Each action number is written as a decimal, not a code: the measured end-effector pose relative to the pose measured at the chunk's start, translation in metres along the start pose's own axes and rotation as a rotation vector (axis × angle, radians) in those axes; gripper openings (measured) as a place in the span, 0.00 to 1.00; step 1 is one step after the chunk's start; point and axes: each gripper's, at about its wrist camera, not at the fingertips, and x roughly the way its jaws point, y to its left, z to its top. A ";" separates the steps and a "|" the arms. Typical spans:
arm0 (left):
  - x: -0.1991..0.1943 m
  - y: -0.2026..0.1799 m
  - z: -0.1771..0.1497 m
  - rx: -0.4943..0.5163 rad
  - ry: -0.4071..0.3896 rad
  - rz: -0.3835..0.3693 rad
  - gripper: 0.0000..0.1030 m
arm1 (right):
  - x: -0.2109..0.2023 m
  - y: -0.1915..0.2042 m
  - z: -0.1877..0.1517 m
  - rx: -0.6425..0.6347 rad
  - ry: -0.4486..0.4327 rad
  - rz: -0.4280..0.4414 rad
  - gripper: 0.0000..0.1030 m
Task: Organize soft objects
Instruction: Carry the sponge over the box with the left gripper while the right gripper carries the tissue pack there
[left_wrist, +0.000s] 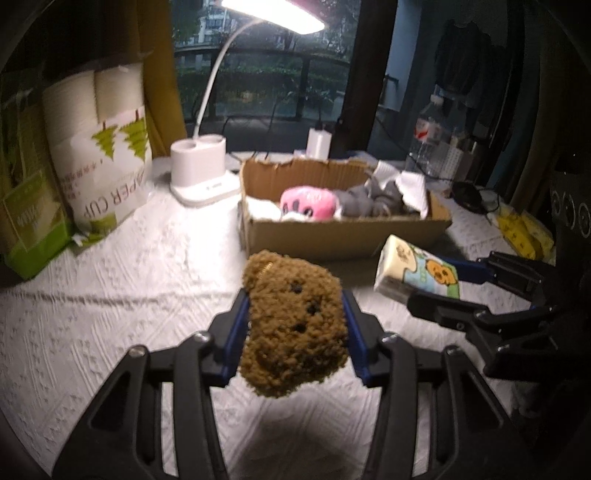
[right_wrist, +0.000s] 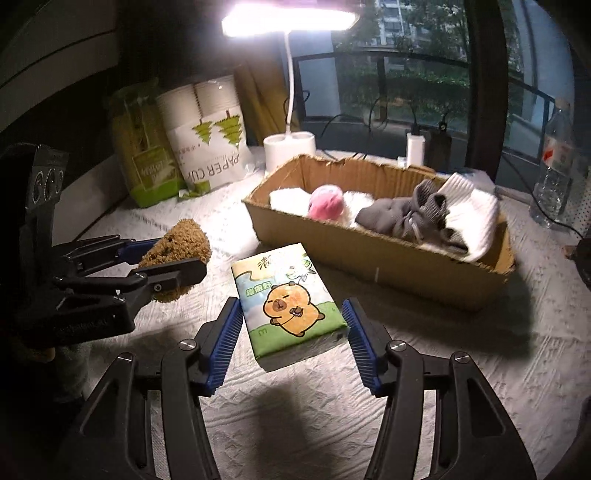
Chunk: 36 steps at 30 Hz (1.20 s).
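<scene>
- Soft objects, overview: two are held above the tabletop (right_wrist: 480, 369) and the rest lie in the cardboard box (right_wrist: 388, 258); the tabletop carries a white embossed cover.
- Cardboard box: open-topped, with torn upper edges, standing on the tabletop beyond both grippers. It holds a white fluffy item (right_wrist: 286, 197) at its left end, a pink plush (right_wrist: 327, 203) beside that, grey cloth (right_wrist: 410, 214) toward the right, and a white ribbed fabric (right_wrist: 469, 206) at the right end.
- Paper cup pack (left_wrist: 107, 173): stands at the left rear of the tabletop, beside a green package (left_wrist: 26, 218).
- Desk lamp (left_wrist: 203, 166): white base just behind the box's left corner, lit head overhead.
- Water bottle (right_wrist: 554, 166): clear, at the far right edge.
- Left gripper (left_wrist: 293, 325): jaws closed on the brown plush toy (left_wrist: 293, 321), blue pads pressed against both its sides; the toy is lifted clear of the tabletop, in front of the box.
- Right gripper (right_wrist: 291, 325): jaws grip the tissue pack (right_wrist: 286, 299) by its near end, with the capybara print facing up; the pack is raised off the tabletop, just short of the box's front wall.
- Power bank (right_wrist: 414, 149): small, white, upright behind the box, with a cable plugged in.
</scene>
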 end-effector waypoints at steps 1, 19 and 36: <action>-0.001 -0.001 0.003 0.002 -0.005 -0.002 0.47 | -0.002 -0.001 0.003 -0.002 -0.007 -0.002 0.57; -0.009 -0.012 0.054 0.030 -0.105 -0.026 0.47 | -0.024 -0.031 0.038 0.026 -0.104 -0.042 0.57; 0.010 -0.006 0.094 0.032 -0.178 -0.003 0.47 | -0.012 -0.065 0.062 0.071 -0.157 -0.090 0.57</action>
